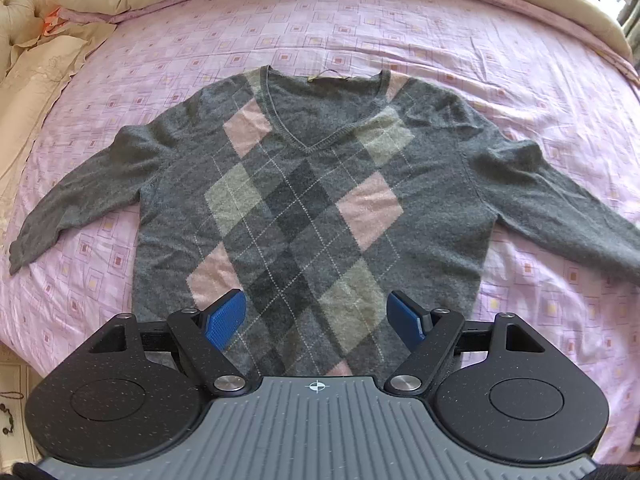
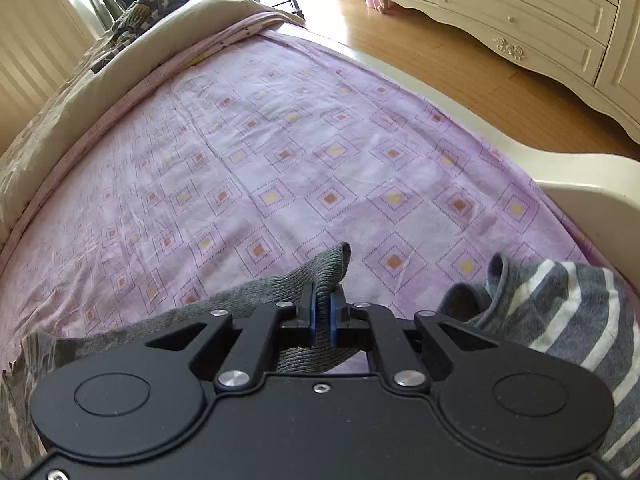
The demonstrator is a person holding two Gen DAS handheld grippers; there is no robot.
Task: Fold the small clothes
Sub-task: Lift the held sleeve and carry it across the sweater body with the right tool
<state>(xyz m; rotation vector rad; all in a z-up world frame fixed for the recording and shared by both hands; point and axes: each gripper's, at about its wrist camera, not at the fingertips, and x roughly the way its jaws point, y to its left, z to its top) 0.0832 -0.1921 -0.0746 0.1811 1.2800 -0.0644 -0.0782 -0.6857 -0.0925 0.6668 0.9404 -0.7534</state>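
Right wrist: fingers (image 2: 322, 314) clamped on grey sleeve cuff (image 2: 320, 270), cuff poking forward past tips. Striped garment (image 2: 568, 312) just beside, right. Left wrist: left fingers (image 1: 316, 318) spread wide, holding nothing, hovering over hem of argyle sweater (image 1: 304, 200) lying flat on bed (image 1: 400, 32), collar far end. Plenty of bare sheet for folding sleeve inward.

Right gripper (image 2: 322, 312) pinches grey sleeve cuff (image 2: 326, 270).

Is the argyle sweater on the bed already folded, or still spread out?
Spread out. The argyle sweater lies flat, front up, on the bed sheet, both sleeves extended sideways, V-neck visible, no fold made.
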